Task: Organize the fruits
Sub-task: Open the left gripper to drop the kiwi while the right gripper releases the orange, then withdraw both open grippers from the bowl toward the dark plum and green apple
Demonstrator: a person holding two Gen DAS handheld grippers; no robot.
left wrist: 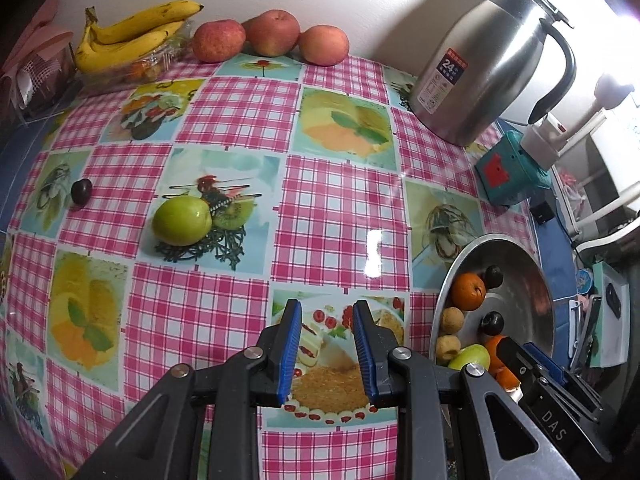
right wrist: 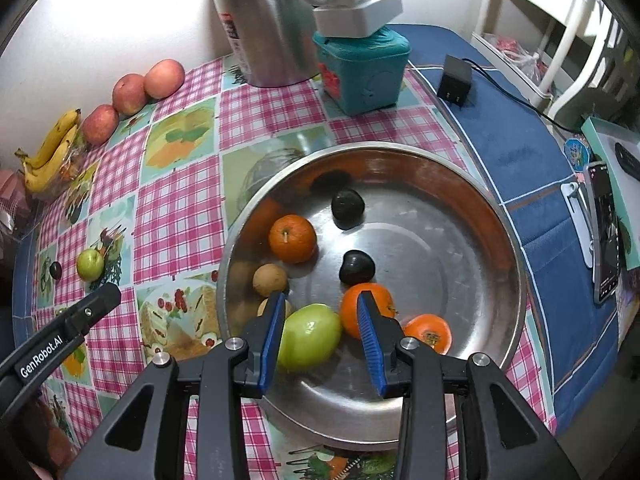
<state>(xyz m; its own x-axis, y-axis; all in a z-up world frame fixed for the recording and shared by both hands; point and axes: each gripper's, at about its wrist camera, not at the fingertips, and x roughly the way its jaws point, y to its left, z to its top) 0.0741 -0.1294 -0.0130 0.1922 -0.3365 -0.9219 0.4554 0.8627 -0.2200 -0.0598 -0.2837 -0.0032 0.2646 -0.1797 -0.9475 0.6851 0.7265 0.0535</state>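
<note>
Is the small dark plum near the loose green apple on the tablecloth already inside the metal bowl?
No. The dark plum lies on the tablecloth beside the green apple, far from the metal bowl.

- The table wears a glossy cloth of pink check squares and fruit pictures; a blue cover shows at its right end.
- Far left by the wall: a bunch of bananas on a clear wrapped pack, then three red apples in a row.
- Left, well apart from these: a green apple with a small dark fruit near it, further left.
- Far right: a steel jug, and just beside it a teal box.
- Near right: a wide metal bowl holding fruit.
- On the blue cover: a small black adapter with its cable.
</note>
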